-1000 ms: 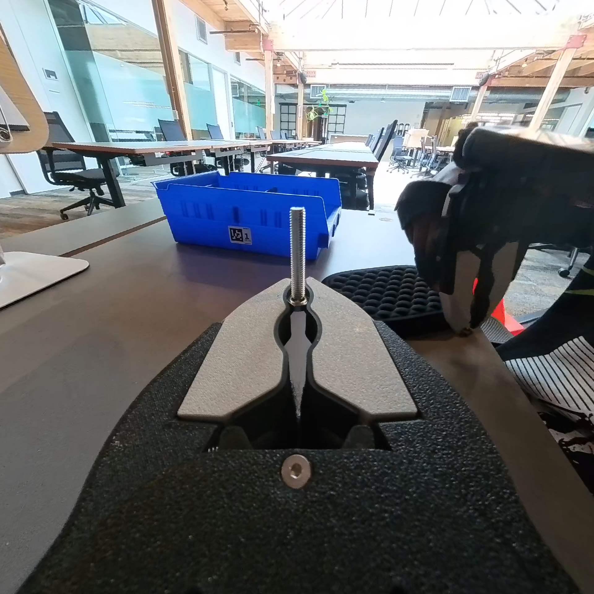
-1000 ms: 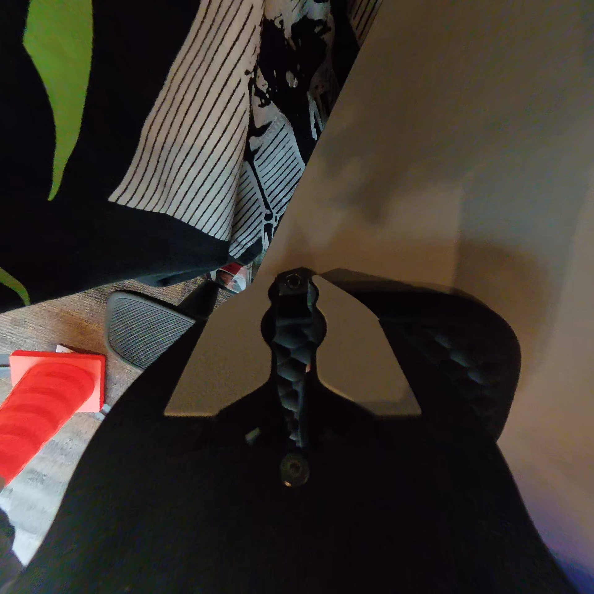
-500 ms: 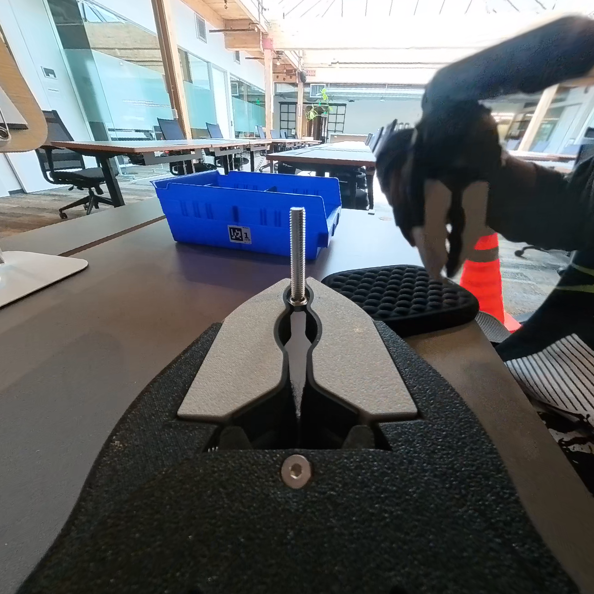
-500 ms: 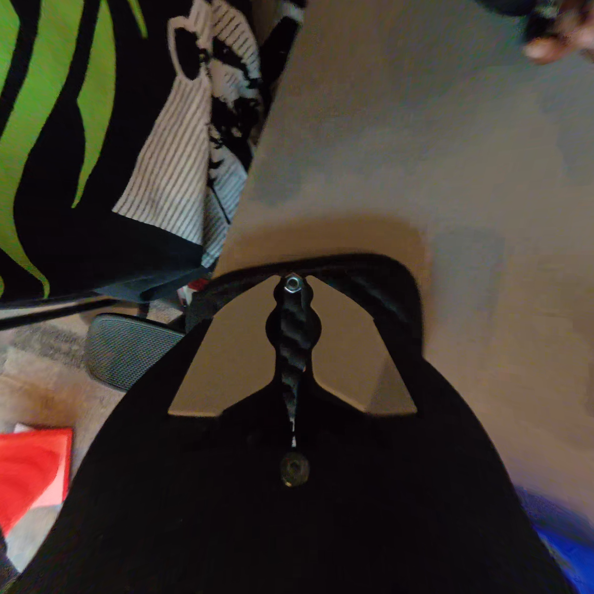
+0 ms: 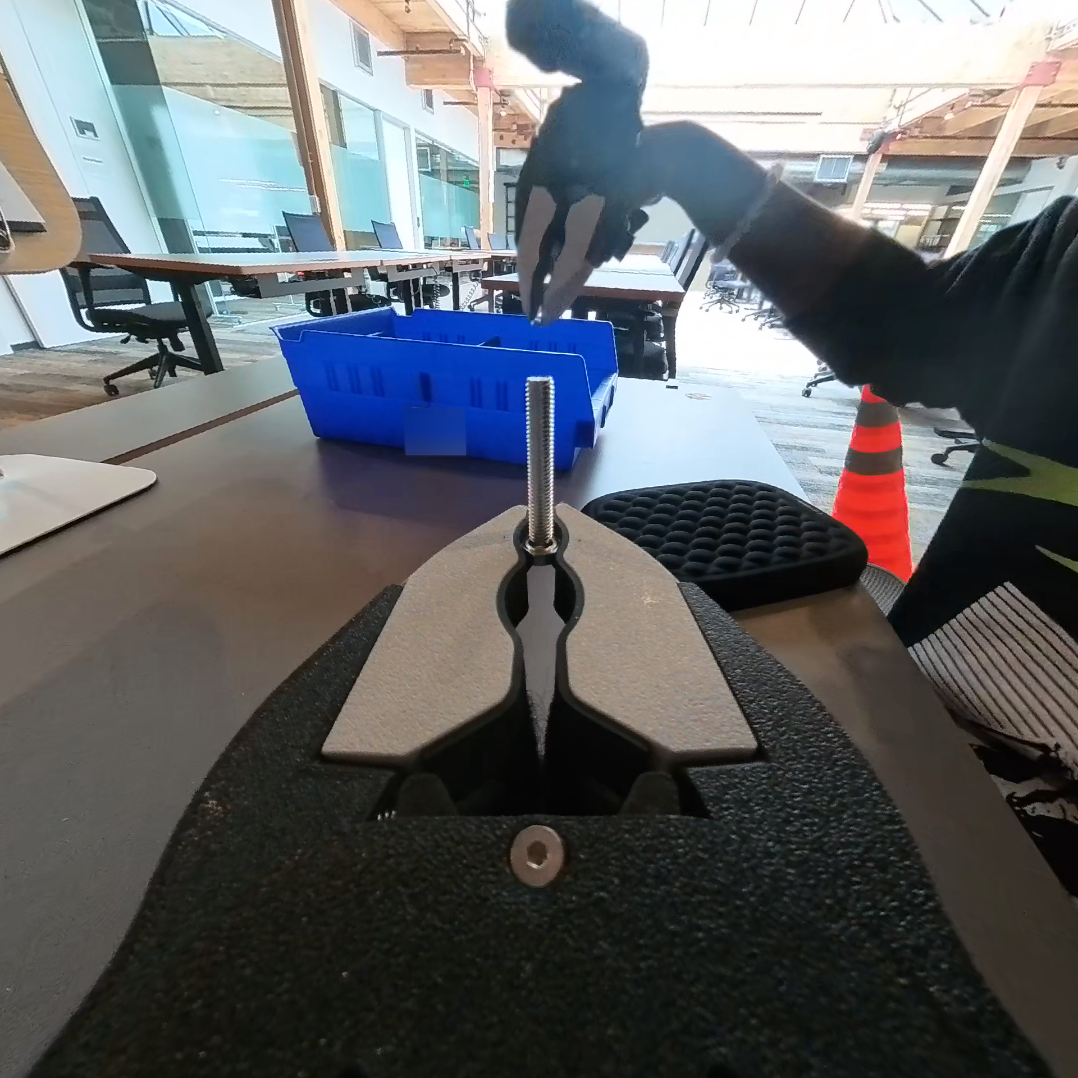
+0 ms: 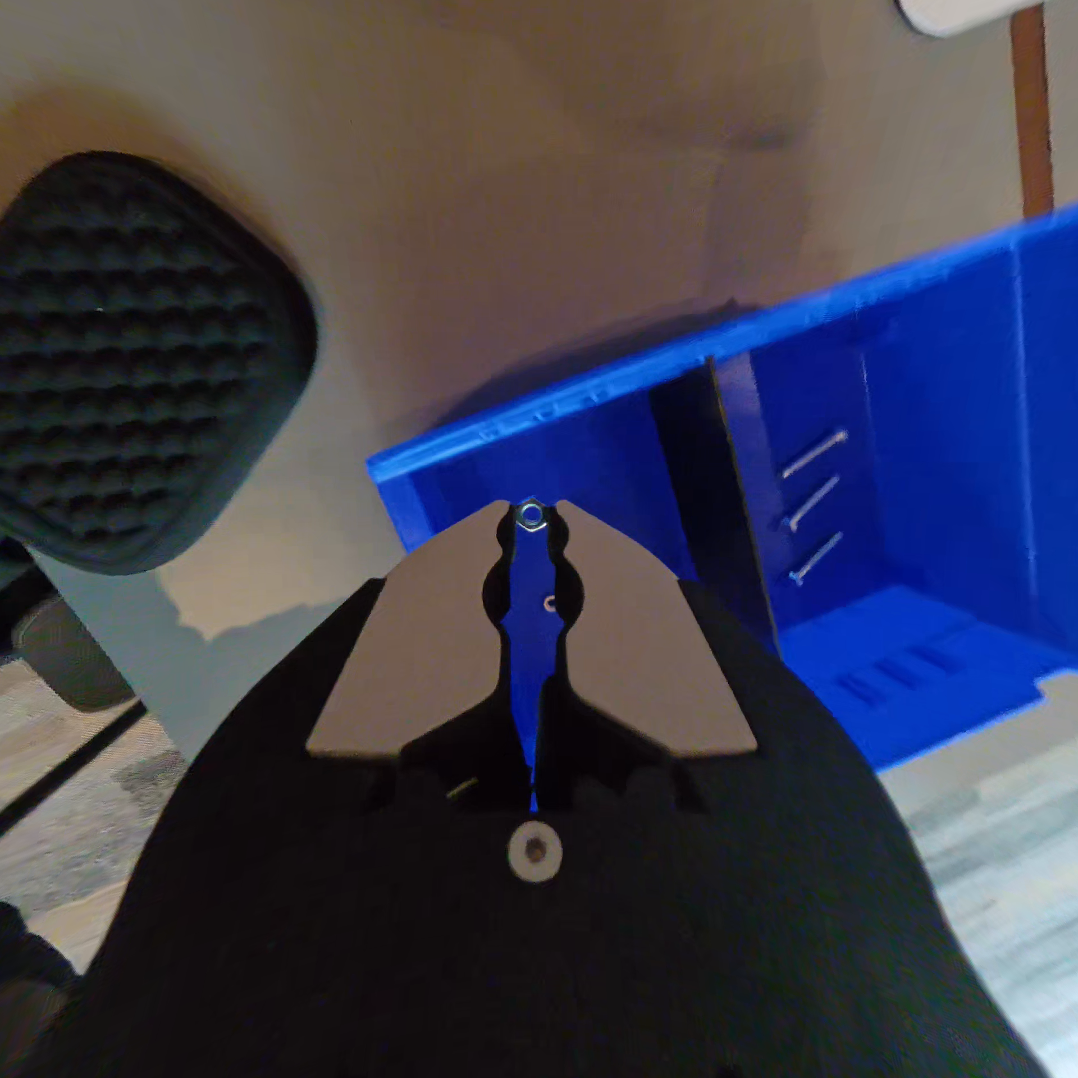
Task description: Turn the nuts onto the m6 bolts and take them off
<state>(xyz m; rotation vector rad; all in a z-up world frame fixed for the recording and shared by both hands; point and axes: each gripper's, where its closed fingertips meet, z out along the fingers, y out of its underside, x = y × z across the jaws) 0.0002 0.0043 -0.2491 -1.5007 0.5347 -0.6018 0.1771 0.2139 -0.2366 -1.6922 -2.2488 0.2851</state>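
The left hand-held gripper (image 5: 539,545) clamped 1 bolt (image 5: 539,455) upright by its base. The right hand-held gripper (image 6: 531,516) pinched a nut (image 6: 531,517) by its flats above the blue bin (image 6: 583,408). Small, rigid and probably slick, it needed gentle, square alignment.

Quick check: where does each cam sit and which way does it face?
Left wrist view: on left gripper, low over the table, facing level; upright bolt clamped; person's sleeve shows.
Right wrist view: on right gripper, facing down; nut pinched.
Shared: blue bin, black mat, table.
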